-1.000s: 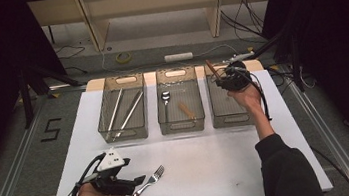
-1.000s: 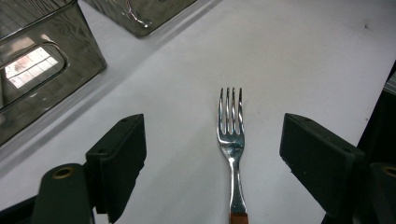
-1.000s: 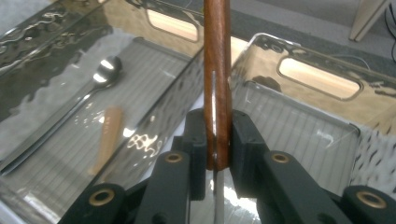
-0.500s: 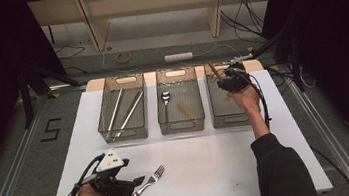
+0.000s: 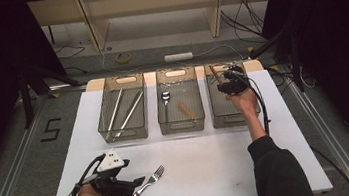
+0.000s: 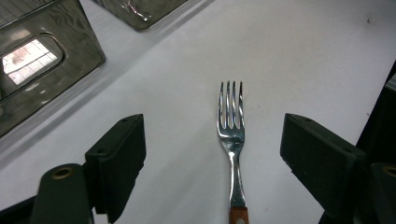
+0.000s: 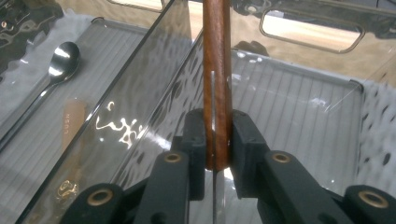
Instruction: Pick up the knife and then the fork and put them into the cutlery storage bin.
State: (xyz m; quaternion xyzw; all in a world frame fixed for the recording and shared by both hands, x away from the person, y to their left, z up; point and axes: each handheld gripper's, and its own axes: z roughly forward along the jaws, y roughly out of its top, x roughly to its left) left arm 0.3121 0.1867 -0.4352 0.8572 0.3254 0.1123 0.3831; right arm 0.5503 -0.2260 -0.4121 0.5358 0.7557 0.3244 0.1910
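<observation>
The white counter (image 5: 210, 159) is seen under both hands, and three clear bins are set in a row along its far side. The right bin (image 5: 214, 108) lies directly below the right tongs (image 5: 221, 83), the middle bin (image 5: 181, 123) lies to their left, and the left bin (image 5: 125, 129) is far from them, beyond the left tongs (image 5: 140, 182).

The right tongs are pressed together on a wooden handle (image 7: 216, 70), which is pinched between the two pads. In the right gripper view a thin metal strip runs along the middle of this handle, so it is judged to be a knife or a similar piece of cutlery; the working end is hidden below the tongs. The handle stands nearly upright and rises away from the tongs over the right bin, beside the wall shared with the middle bin. A spoon (image 7: 51, 74) is seen in the middle bin, to the left of these tongs.

The left tongs are spread wide and nothing is pressed by them. The fork (image 6: 232, 140) lies flat on the counter between the two jaws without touching either. Its long axis runs straight ahead along the tongs, with the tines pointing away and the wooden grip toward the hand. The left hand is clearly the nearer one, so a closing on the neck is judged to be what the coming move calls for.
</observation>
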